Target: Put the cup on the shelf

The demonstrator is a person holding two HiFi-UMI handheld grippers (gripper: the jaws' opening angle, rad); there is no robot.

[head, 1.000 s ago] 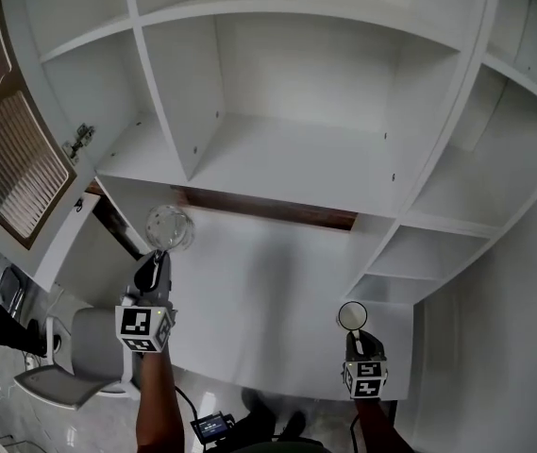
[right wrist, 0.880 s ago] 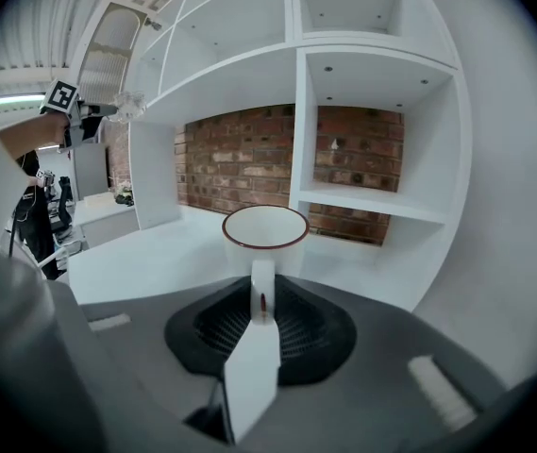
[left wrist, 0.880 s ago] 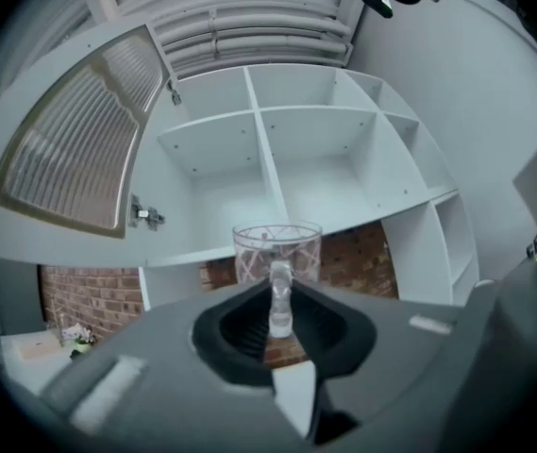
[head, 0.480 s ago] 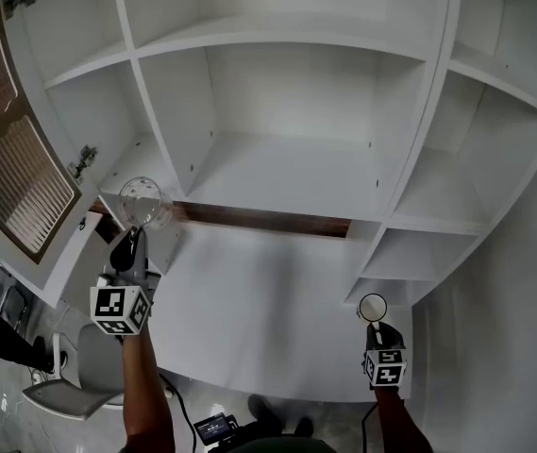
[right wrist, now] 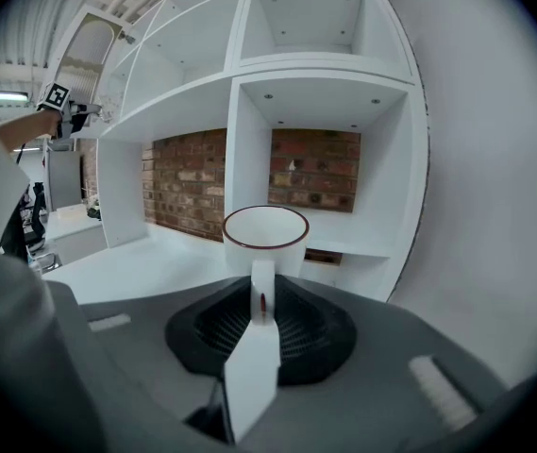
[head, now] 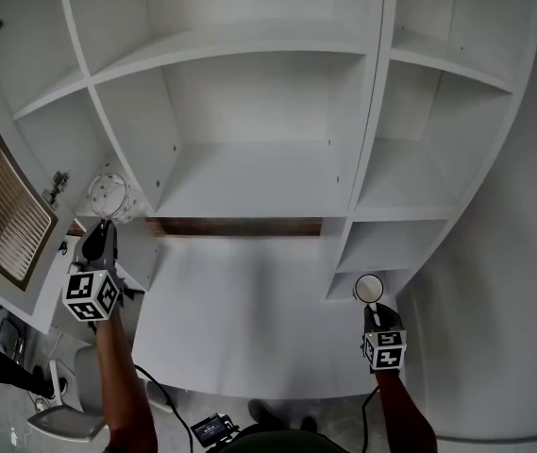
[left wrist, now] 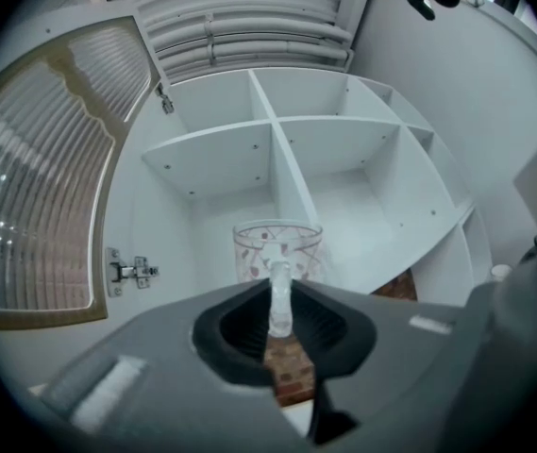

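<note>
Where the person's forearms reach in from the bottom of the head view, each one ends in a cube printed with black-and-white square patterns, the left cube (head: 92, 295) and the right cube (head: 384, 349). The left claw (left wrist: 279, 302) is clamped on the handle of a clear glass cup (left wrist: 277, 248) with a faint reddish pattern. It holds the cup upright in the air in front of the left-hand column of the shelf unit (head: 249, 173). The right claw (right wrist: 261, 300) is closed on the handle of a white cup (right wrist: 265, 239) with a dark red rim, upright above the right end of the counter (head: 240, 319) and near the low right compartment. Neither cup rests on a shelf. The counter is plain white and bare where it shows. The shelf unit above it is white too, split by uprights into open compartments with small peg holes. A brick wall (right wrist: 192, 182) shows through the gap between the counter and the lowest shelf. At the left a cabinet door (head: 8, 225) with a ribbed panel stands open, and a metal hinge (left wrist: 134, 272) sits on the panel beside it. At the bottom edge a small device with a lit screen (head: 213, 429) is too small to read, and a grey chair (head: 60, 421) is cut off by the frame.
</note>
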